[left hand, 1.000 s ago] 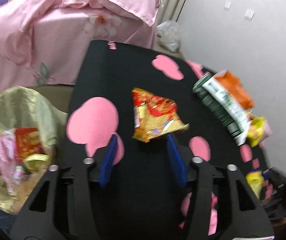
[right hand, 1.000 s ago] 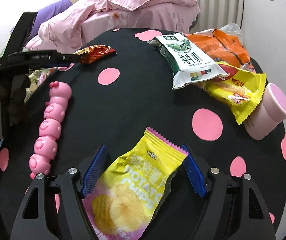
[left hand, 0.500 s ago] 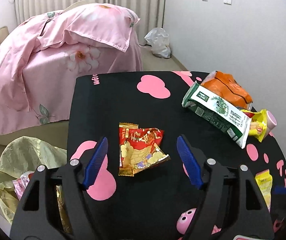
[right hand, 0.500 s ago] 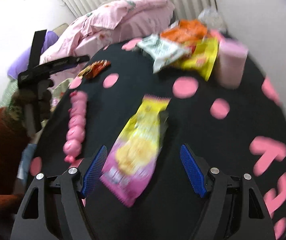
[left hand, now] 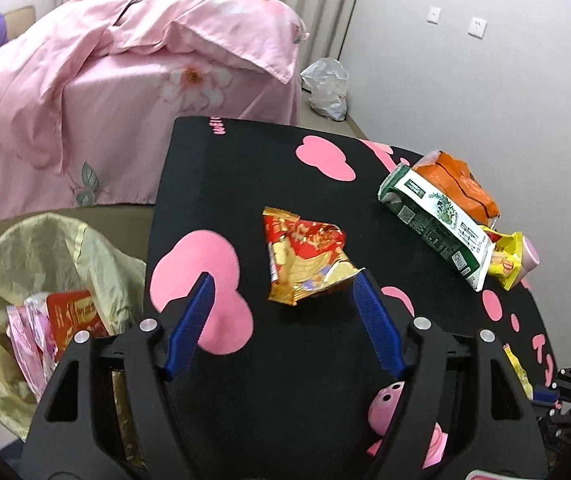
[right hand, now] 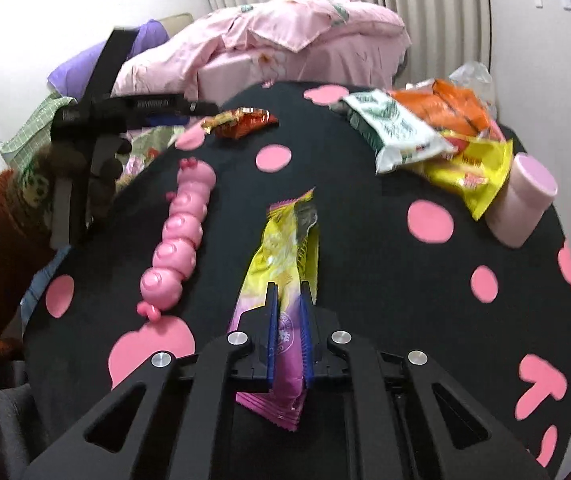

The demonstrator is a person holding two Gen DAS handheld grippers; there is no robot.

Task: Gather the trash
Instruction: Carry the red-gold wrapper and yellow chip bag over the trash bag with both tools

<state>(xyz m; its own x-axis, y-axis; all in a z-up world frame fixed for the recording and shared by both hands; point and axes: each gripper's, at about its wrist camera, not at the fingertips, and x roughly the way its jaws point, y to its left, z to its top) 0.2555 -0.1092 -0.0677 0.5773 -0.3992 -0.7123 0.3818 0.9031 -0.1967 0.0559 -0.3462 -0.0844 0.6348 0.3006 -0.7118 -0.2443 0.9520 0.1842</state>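
Observation:
My left gripper [left hand: 283,280] is open above the black table [left hand: 245,168], its blue fingers either side of the near end of a red and gold snack wrapper [left hand: 305,256]. My right gripper [right hand: 287,292] is shut on a yellow and pink potato chip bag [right hand: 285,248], which stands on edge between the fingers. The red wrapper also shows in the right wrist view [right hand: 241,122], with the left gripper [right hand: 141,106] beside it. A yellow-green trash bag [left hand: 25,264] holding wrappers stands left of the table.
A green and white carton [left hand: 437,220], an orange bag [left hand: 457,180], a yellow wrapper [right hand: 469,168] and a pink cup [right hand: 525,200] lie at the table's right. A pink caterpillar toy [right hand: 181,232] lies left of the chip bag. A pink-covered bed [left hand: 125,80] is behind.
My right gripper has closed on the chip bag, now squeezed on edge. My left gripper pulled back and opened wide, then came closer to the red wrapper, still open.

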